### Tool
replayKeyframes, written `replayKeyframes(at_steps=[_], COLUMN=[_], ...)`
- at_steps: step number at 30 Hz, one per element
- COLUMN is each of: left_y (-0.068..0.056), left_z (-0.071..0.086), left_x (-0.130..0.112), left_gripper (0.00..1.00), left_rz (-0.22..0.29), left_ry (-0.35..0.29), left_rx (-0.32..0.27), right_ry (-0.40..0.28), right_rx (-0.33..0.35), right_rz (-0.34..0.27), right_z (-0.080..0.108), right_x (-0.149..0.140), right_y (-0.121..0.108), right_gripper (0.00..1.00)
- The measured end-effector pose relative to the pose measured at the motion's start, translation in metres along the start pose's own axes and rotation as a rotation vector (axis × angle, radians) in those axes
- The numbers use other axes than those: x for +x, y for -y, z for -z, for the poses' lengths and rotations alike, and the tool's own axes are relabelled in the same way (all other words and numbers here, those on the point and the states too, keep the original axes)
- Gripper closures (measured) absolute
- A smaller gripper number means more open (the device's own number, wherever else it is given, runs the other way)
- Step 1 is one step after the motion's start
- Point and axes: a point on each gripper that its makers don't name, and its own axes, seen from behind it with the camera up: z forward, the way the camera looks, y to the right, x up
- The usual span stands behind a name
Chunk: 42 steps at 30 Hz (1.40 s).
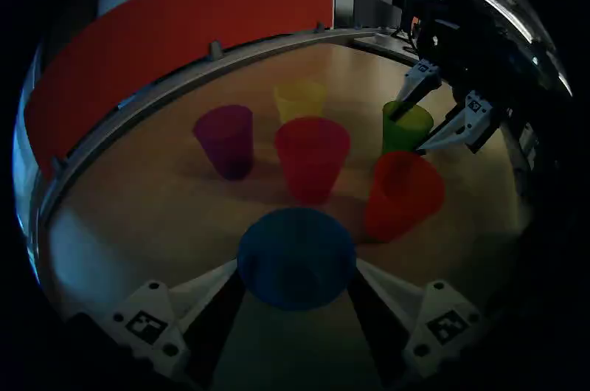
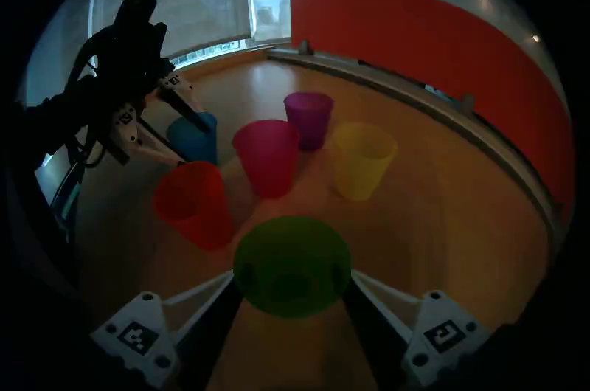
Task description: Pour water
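Blue cup (image 1: pixel 296 243), green cup (image 2: pixel 291 254) in tongs (image 1: pixel 296 269) (image 2: pixel 293 278)

The left claw (image 1: pixel 296 273) and right claw (image 2: pixel 292 277) have white fingers (image 1: pixel 199 284) carrying black-and-white square tags (image 1: pixel 146 326).

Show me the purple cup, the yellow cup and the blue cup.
purple cup (image 1: pixel 225 142): left gripper view, side wall.
yellow cup (image 2: pixel 361 162): right gripper view, side wall.
blue cup (image 1: pixel 296 258): left gripper view, inner surface.
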Motion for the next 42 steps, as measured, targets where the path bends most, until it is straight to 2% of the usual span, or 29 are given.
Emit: replayKeyframes(at_steps=[11,18,24,33,42], left_y=[0.001,0.004,0.004,0.009,0.016], left_z=[-0.002,-0.003,0.001,0.019,0.05], left_x=[-0.005,-0.011,-0.014,-0.03,-0.033], left_gripper=[0.15,0.07,0.07,0.07,0.07], left_rz=[0.014,0.016,0.035,0.043,0.083], left_ry=[0.001,0.023,0.023,0.03,-0.024], left_rx=[0.002,0.014,0.012,0.069,0.147], right_ry=[-0.001,0.02,0.015,0.001,-0.024], right_rx=[-0.001,0.009,-0.005,-0.038,-0.097], right_rz=[-0.019,-0.046,-0.058,-0.066,-0.086], right_z=[0.004,0.004,0.008,0.03,0.064], right_x=[-0.007,-0.016,-0.019,-0.028,-0.042], right_y=[0.001,0.004,0.001,0.0,0.001], right_gripper=[0.1,0.0,0.0,0.0,0.0])
